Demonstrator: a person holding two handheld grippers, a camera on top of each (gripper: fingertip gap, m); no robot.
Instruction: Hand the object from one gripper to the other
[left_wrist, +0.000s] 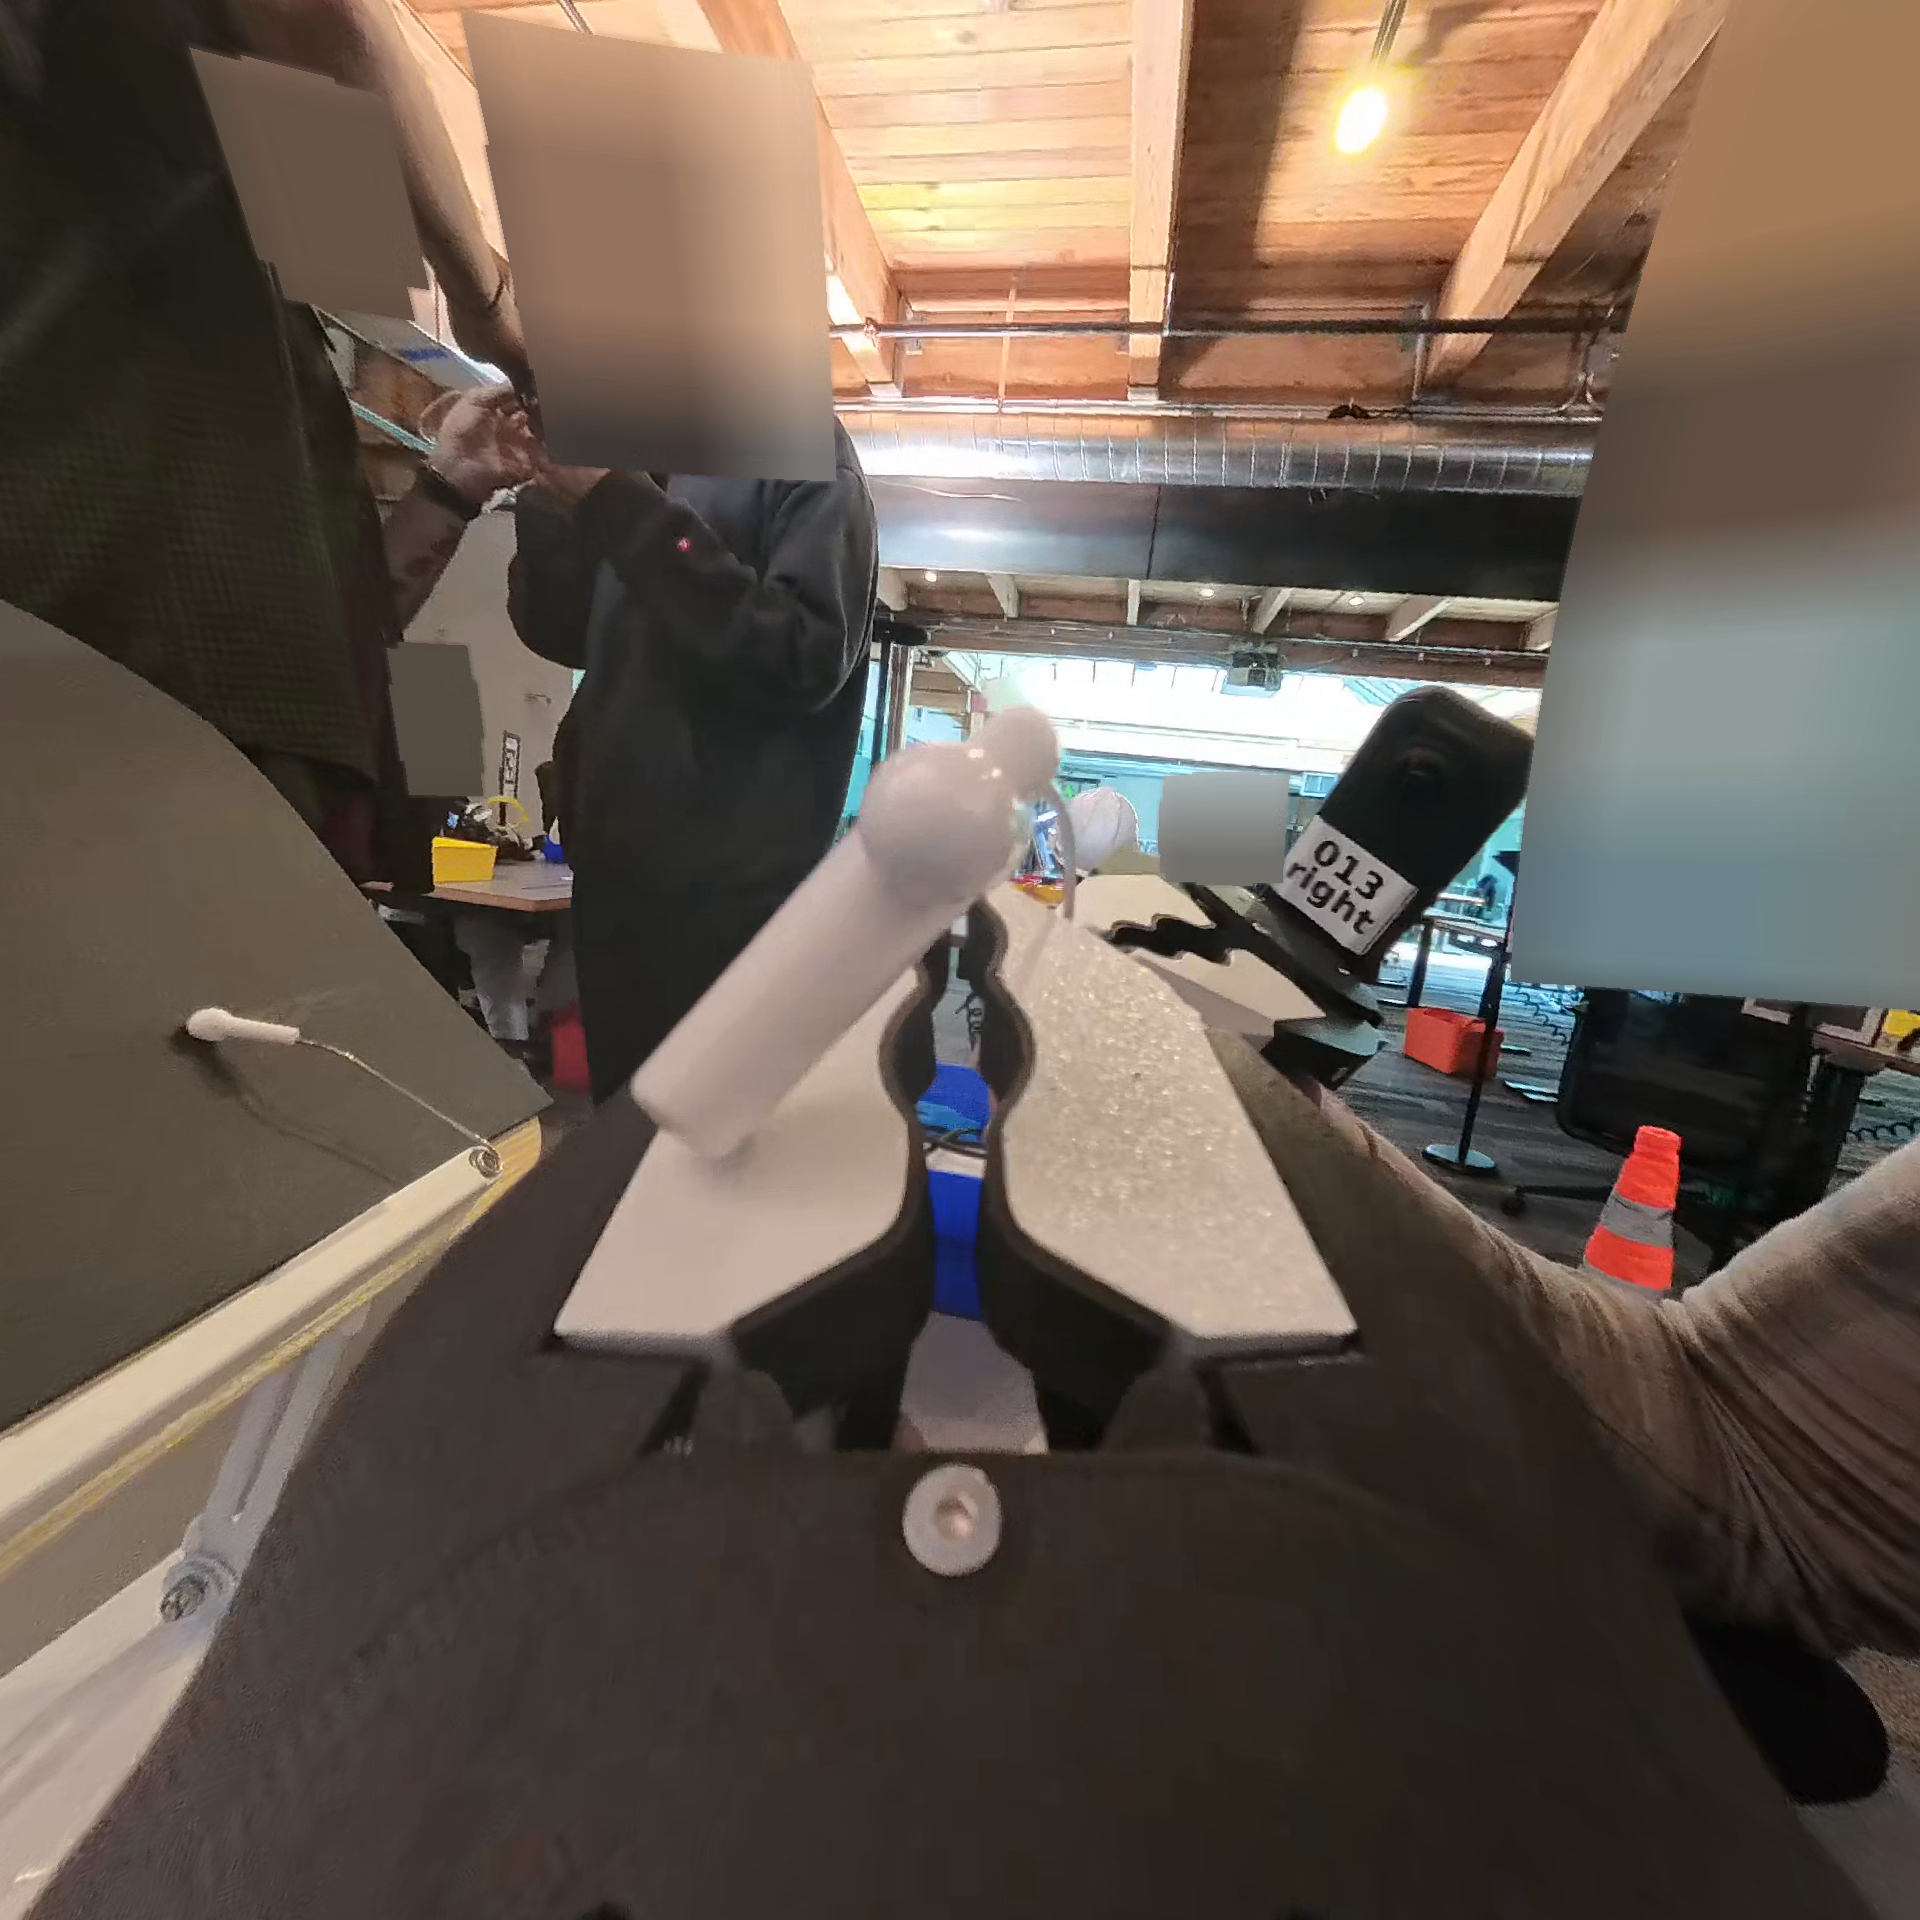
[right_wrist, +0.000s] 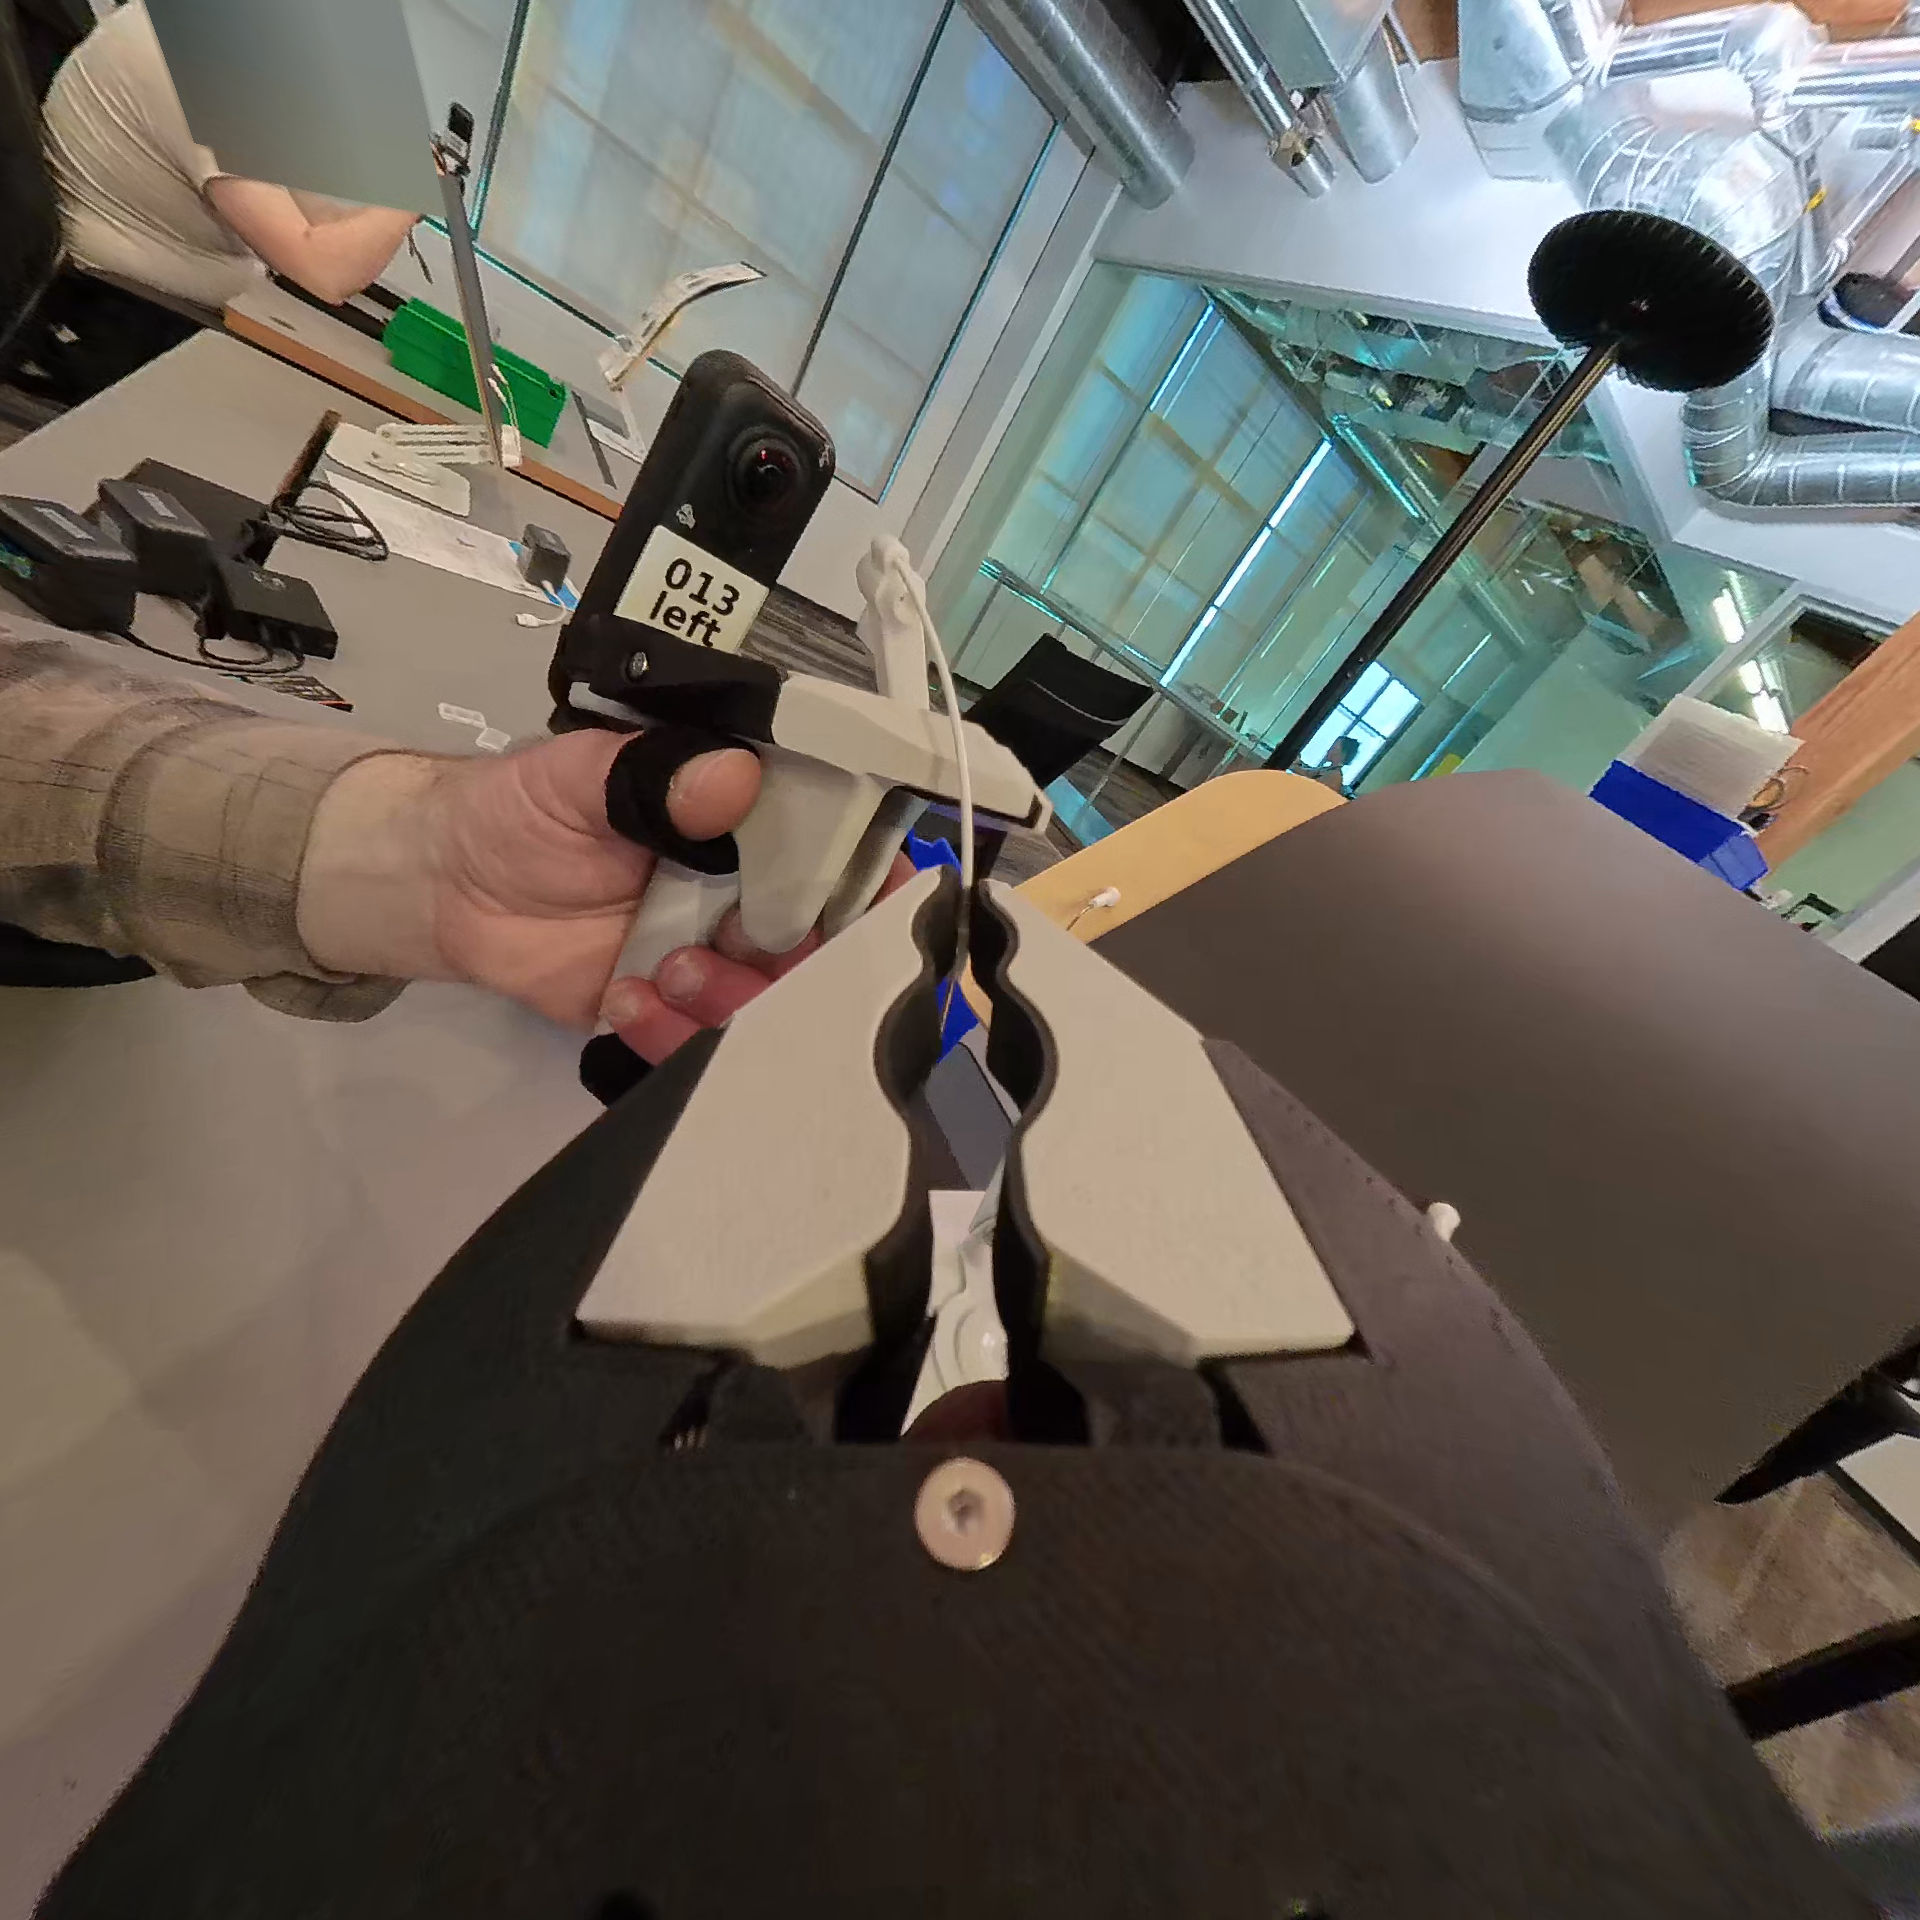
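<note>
The object is a white stick (left_wrist: 821, 966) with a rounded end and a thin white cord (right_wrist: 951, 686). My left gripper (left_wrist: 977, 920) is nearly shut. The stick slants across its left finger (left_wrist: 748, 1195) and over its tips, close to the camera and blurred. In the right wrist view a hand holds the left gripper (right_wrist: 1023, 805), with the stick (right_wrist: 896, 623) rising above it. The cord loops down into my right gripper (right_wrist: 971, 899), whose jaws are shut on it. In the left wrist view the right gripper (left_wrist: 1153, 925) sits just right of my left tips.
A dark panel (left_wrist: 208, 935) with a white peg and a wire is close on the left, and also shows in the right wrist view (right_wrist: 1507, 987). People stand behind (left_wrist: 707, 727). An orange cone (left_wrist: 1636, 1216) stands on the floor. A grey table (right_wrist: 260, 1091) bears black boxes (right_wrist: 166, 561). Left and right tips are no more than a few centimetres apart.
</note>
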